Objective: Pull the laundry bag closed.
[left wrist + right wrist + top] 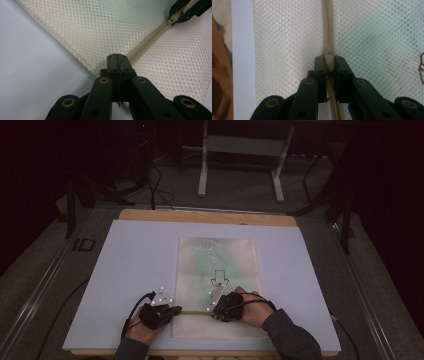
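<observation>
Pale board (130,270) in a dark room; mesh bag (217,265) near centre. Left gripper (117,58) clamped on zipper end, 7 o'clock; right gripper (329,65) pinching slider (329,58). Best pulled straight along zipper (147,41), end anchored taut.

Hidden and cut-off items, mesh bag (217,270)

Contents: a greenish blur behind the mesh, unidentifiable. Zipper pull (328,61): mostly covered by the right claw (328,65). Bag corner: pinched out of sight inside the left claw (117,58). Table (135,270): near edge cut off.
</observation>
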The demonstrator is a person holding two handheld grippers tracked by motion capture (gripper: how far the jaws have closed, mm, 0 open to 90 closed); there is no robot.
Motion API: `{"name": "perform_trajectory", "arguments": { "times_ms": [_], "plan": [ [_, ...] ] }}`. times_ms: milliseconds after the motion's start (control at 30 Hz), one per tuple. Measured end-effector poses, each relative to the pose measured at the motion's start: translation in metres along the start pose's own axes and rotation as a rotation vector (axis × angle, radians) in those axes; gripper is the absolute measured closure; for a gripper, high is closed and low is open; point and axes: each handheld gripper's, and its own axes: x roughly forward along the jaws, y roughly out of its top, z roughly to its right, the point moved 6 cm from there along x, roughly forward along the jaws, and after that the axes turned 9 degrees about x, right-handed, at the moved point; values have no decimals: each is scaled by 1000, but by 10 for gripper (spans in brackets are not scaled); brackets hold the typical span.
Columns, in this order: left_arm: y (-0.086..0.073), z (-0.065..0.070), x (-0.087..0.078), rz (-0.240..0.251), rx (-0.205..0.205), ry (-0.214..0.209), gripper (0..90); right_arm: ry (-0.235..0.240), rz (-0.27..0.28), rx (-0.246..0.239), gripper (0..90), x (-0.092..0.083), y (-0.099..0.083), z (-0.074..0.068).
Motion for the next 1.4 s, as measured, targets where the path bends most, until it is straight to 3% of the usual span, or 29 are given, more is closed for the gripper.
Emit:
{"name": "perform_trajectory", "arguments": {
  "times_ms": [1400],
  "plan": [
    [0,0,0,1,0,0,894,2,-19,19,824,-9,-23,4]
  ]
}}
